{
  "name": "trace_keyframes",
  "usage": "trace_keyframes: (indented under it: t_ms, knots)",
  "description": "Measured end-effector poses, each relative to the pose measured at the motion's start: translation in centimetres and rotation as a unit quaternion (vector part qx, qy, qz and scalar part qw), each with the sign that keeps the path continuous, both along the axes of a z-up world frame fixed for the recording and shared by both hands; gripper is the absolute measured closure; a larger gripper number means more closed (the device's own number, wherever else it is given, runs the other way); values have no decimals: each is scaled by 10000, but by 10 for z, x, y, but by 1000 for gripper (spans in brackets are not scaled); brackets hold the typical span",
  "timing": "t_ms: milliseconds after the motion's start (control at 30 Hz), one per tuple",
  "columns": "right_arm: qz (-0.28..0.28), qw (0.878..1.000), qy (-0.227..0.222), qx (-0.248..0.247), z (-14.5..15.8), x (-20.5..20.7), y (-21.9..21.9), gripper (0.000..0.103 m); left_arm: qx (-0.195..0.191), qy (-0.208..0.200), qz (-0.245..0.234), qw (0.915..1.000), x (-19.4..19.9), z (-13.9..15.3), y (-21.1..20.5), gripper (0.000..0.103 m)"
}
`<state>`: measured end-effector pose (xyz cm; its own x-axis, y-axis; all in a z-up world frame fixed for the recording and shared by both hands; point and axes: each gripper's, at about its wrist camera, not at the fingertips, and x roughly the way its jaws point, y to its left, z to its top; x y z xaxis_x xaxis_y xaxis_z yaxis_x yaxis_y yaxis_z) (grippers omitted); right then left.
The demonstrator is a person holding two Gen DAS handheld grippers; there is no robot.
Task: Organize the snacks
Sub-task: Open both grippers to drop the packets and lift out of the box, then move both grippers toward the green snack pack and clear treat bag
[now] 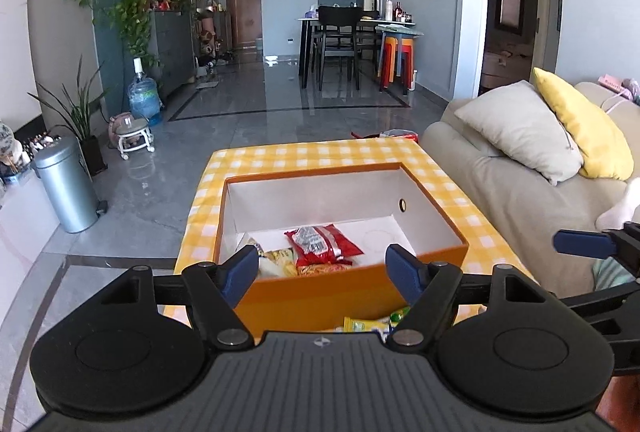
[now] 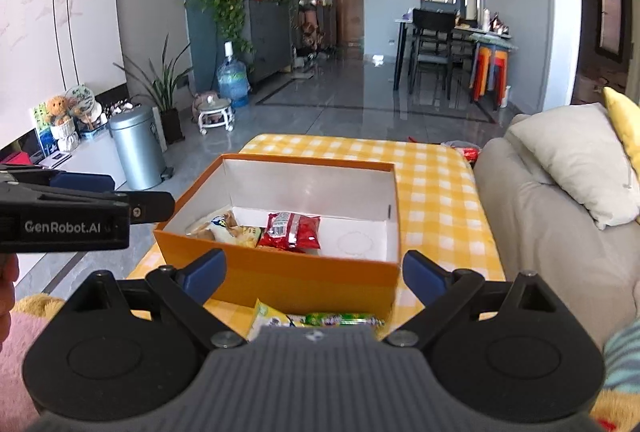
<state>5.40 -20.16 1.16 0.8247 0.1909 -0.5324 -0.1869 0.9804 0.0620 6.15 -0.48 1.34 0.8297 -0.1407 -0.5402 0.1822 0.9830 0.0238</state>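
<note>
On checked table: orange box (image 2: 280,274) | red packet (image 2: 290,231) inside | grippers empty

An orange cardboard box (image 1: 352,296) with a matt white paper lining is sitting on a yellow-and-white checked cloth (image 1: 304,154). Inside it, a red glossy foil snack packet (image 1: 322,240) is catching the light beside a pale yellow crinkled plastic snack bag (image 2: 236,232). A green shiny plastic wrapper (image 2: 340,320) is lying at the near edge. Far left, a brushed silver metal bin (image 1: 66,188) is standing on polished grey stone floor tiles (image 1: 260,104). The beige fabric sofa (image 1: 520,204) at right is looking soft and matt.
</note>
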Motion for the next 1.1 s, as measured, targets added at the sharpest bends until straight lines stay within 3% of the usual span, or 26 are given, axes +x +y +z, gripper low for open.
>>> trace_keyframes:
  t_ms: [233,300,500,633,733,900,1100]
  knots:
    - [-269,9993,179,-205,-29,-30,-12,11,12,394,-115,9992,-13,-25,-9,18]
    - [-358,9981,465,-205,-38,-32,-18,11,63,610,-209,9979,-16,-34,-15,18]
    - [-492,9901,1286,254,-70,-29,-36,12,-284,1540,-503,9864,-7,-57,-26,18]
    - [-635,9873,1451,136,-84,-20,-40,18,-259,1640,-602,9843,1,-70,-32,18]
    - [-602,9864,1521,145,-91,-11,-40,29,-222,1813,-587,9814,11,-81,-34,18]
    - [-487,9877,1485,-69,-102,7,-32,29,-316,2092,-559,9758,25,-97,-37,19]
    - [-686,9842,1570,-451,-121,35,-43,37,-832,2536,-341,9631,40,-117,-44,19]
